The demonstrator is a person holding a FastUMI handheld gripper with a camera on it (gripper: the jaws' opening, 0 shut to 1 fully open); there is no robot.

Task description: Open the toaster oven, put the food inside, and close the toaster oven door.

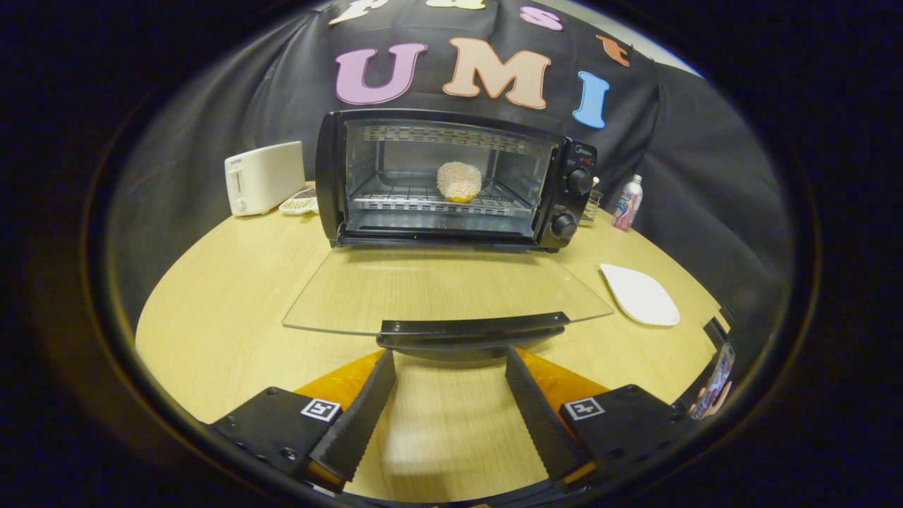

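A black toaster oven point(451, 180) stands at the back of the wooden table. Its glass door point(444, 289) lies folded down flat toward me, and the door's black handle point(471, 330) sits just ahead of my fingertips. A round, pale crumbed piece of food point(459, 181) rests on the wire rack inside the oven. My gripper point(451, 363) is open, its two fingers spread wide just below and in front of the handle, with only bare table between them.
A white toaster point(264, 177) and a small dish point(299, 203) stand left of the oven. Right of the oven I see a pink-white bottle point(627, 203), and nearer me a white plate point(640, 295). A hand with a phone point(714, 388) shows at the table's right edge.
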